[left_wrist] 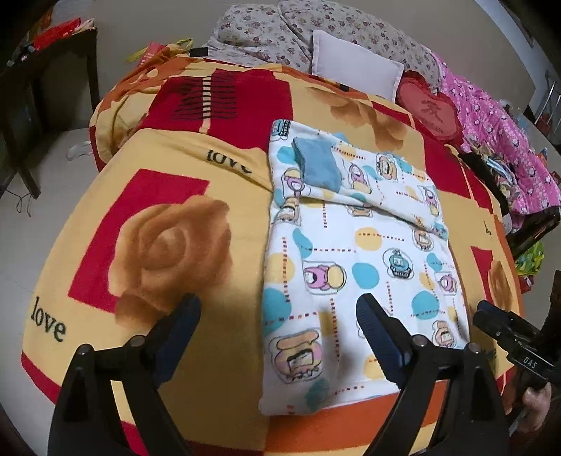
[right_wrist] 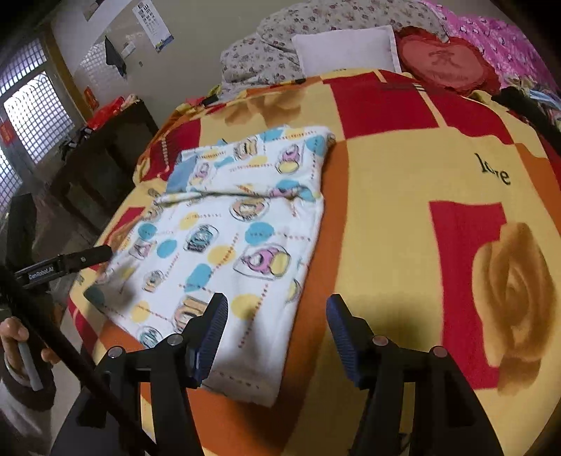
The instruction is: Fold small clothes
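Garment (left_wrist: 354, 252) flat beneath the open left hand-held gripper (left_wrist: 278, 312), untouched

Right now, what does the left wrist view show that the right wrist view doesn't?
Left wrist only: the blue collar patch in full on the folded-over top, and the floor to the bed's left. Right wrist only: a latticed window and wall poster. Both: the cartoon-print garment lying on the rose blanket, white pillow, heart cushion, both hand-held grippers open, holding nothing.
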### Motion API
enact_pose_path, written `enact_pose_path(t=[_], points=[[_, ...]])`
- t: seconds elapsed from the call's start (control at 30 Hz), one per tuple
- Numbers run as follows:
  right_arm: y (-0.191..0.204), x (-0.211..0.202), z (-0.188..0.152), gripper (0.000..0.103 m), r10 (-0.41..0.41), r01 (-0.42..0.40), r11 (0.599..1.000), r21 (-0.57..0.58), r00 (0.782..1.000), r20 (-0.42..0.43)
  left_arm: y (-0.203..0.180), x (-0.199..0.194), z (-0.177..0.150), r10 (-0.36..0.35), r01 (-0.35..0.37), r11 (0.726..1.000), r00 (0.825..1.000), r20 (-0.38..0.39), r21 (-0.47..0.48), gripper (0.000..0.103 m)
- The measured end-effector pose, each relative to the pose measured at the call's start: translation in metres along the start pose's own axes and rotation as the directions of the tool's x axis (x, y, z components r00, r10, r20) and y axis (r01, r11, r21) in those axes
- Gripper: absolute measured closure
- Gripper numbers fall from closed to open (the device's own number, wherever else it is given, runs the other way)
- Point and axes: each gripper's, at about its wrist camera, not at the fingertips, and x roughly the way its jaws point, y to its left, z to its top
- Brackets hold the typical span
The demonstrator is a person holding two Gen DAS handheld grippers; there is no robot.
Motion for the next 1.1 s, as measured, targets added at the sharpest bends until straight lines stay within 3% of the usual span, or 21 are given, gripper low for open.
enact_pose_path(t=[0.17, 0.43, 0.9, 1.03, 1.1], points=[[-0.006, -0.001, -0.009, 0.04, 0.07, -0.069, 0.997, 0.031, 0.997, -0.032, 0.0, 0.004, -0.01, -0.003, 0.004, 1.0, 0.999, -0.036, 0.024, 0.013], [0.007, 0.008, -0.017, 0.04, 0.149, -0.147, 0.989, 0.029, 0.986, -0.072, 0.01, 0.011, -0.026, 0.056, -0.054, 0.998, 0.995, -0.082, 0.023, 0.013], [0.013, 0.01, -0.02, 0.039, 0.16, -0.158, 0.987, 0.031, 0.984, -0.077, 0.009, 0.011, -0.03, 0.089, -0.088, 0.996, 0.994, -0.059, 0.033, 0.013], [0.015, 0.011, -0.021, 0.055, 0.174, -0.173, 0.985, 0.024, 0.983, -0.06, 0.005, 0.011, -0.034, 0.092, -0.088, 0.994, 0.994, -0.053, 0.066, 0.014], [0.012, 0.011, -0.022, 0.07, 0.185, -0.184, 0.983, 0.029, 0.981, -0.055, 0.002, 0.009, -0.036, 0.09, -0.086, 0.992, 0.995, -0.042, 0.091, 0.026]])
